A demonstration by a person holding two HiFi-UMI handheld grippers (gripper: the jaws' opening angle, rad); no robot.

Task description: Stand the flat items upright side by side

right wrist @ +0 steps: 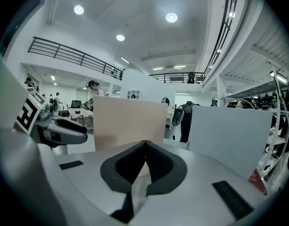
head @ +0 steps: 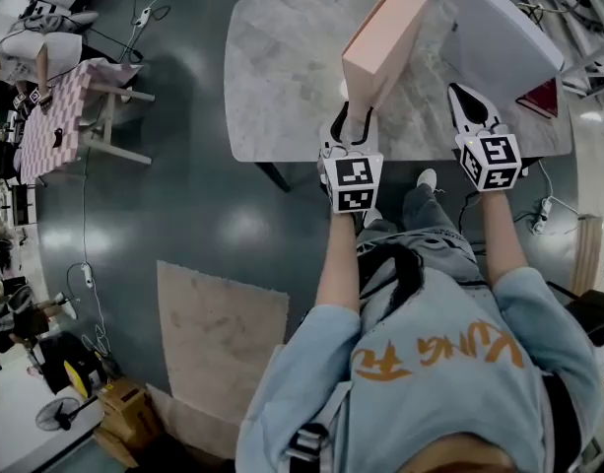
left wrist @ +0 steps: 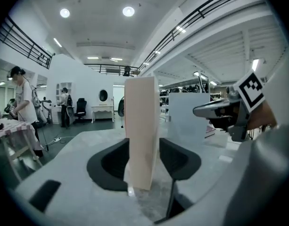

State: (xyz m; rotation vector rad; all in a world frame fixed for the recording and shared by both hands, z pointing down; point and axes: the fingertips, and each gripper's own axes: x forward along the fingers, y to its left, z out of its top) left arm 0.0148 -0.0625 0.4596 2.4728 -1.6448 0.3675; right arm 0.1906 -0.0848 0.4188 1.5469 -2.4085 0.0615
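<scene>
A flat pink box (head: 385, 39) stands upright on the marble table (head: 282, 77), leaning a little away from me. My left gripper (head: 353, 116) is shut on its near lower edge; in the left gripper view the pink box (left wrist: 142, 131) fills the gap between both pads. A flat white board (head: 503, 30) stands upright just right of it, about a hand's width away. My right gripper (head: 466, 95) hovers in front of that board, jaws shut and empty. The right gripper view shows the pink box (right wrist: 130, 124) at left and the white board (right wrist: 229, 135) at right.
A red item (head: 543, 97) lies at the table's right edge behind the white board. The table's near edge (head: 282, 158) runs just below both grippers. A checkered small table (head: 60, 116) and a person (left wrist: 21, 98) are far left. A beige rug (head: 218, 333) lies on the floor.
</scene>
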